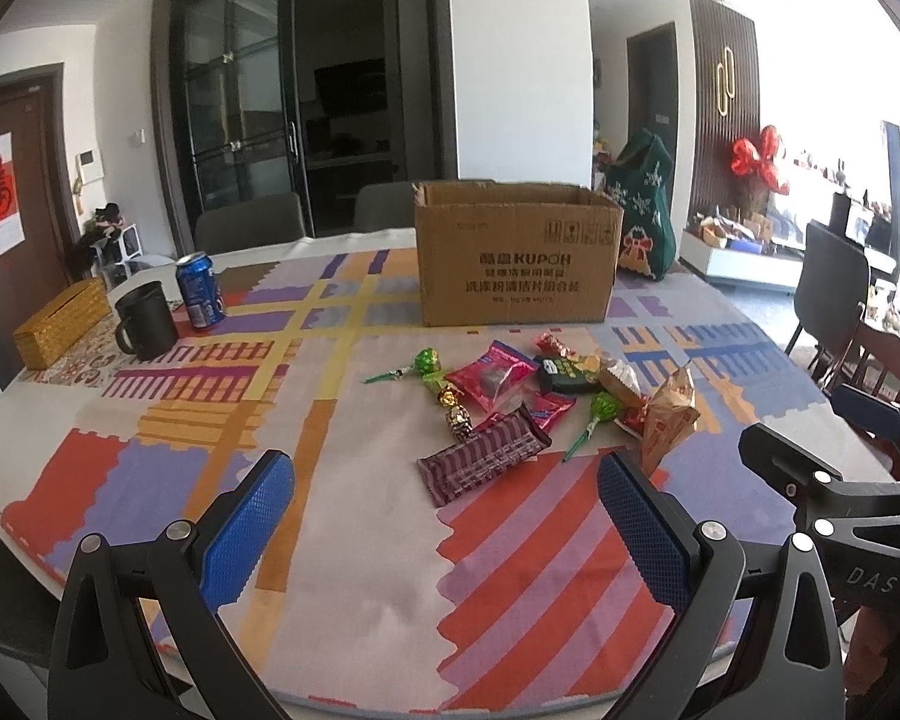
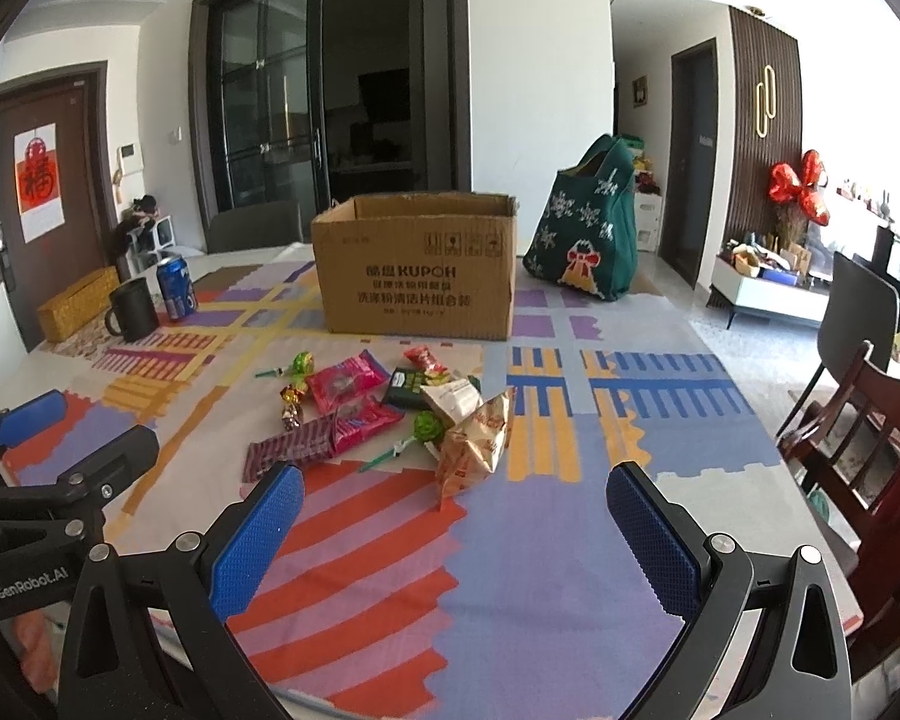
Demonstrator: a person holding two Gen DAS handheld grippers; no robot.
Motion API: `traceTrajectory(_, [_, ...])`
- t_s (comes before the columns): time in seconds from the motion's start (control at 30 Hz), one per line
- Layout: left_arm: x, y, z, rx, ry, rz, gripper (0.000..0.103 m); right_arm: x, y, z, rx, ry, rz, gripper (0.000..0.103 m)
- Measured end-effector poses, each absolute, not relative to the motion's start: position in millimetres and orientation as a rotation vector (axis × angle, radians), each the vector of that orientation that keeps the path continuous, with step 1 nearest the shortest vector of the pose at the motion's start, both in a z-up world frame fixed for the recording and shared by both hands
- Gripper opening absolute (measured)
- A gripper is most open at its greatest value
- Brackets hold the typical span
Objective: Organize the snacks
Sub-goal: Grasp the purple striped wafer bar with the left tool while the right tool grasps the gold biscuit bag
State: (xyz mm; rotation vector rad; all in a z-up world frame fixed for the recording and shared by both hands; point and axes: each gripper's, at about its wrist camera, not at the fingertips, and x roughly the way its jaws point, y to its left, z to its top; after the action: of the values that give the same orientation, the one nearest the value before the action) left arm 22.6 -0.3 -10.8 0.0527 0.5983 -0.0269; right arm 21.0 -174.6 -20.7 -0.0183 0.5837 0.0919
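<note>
A pile of snacks lies mid-table: a purple striped bar (image 1: 483, 461) (image 2: 288, 450), pink packets (image 1: 492, 375) (image 2: 345, 381), green lollipops (image 1: 600, 411) (image 2: 423, 429), a dark green packet (image 1: 564, 375) (image 2: 411, 387), a tan crinkled bag (image 1: 669, 420) (image 2: 474, 444). An open cardboard box (image 1: 516, 261) (image 2: 417, 267) stands behind them. My left gripper (image 1: 447, 483) is open and empty, just short of the striped bar. My right gripper (image 2: 456, 495) is open and empty, just short of the tan bag.
A blue soda can (image 1: 200, 291) (image 2: 176, 288), a black mug (image 1: 144, 321) (image 2: 131, 309) and a woven yellow box (image 1: 60, 321) (image 2: 78, 303) stand at the table's left. A green gift bag (image 1: 645, 222) (image 2: 588, 228) stands right of the carton. A wooden chair (image 2: 864, 450) is at right.
</note>
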Motion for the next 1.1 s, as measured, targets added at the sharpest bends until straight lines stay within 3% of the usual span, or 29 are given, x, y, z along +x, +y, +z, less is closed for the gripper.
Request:
traceTrajectory(0.43, [80,-11,-49,0.124,0.746,-0.078,0.090,74,-169,-53,-0.019,0.731,0.121,0.101])
traceTrajectory(0.83, [124,-19,-91,0.186,0.851,-0.143,0.089,113,-167,-86,0.005,0.856,0.122,0.090])
traceTrajectory(1.1, [146,-17,-102,0.200,0.877,-0.179,0.082,133,-164,-99,0.009,0.900,0.123,0.084])
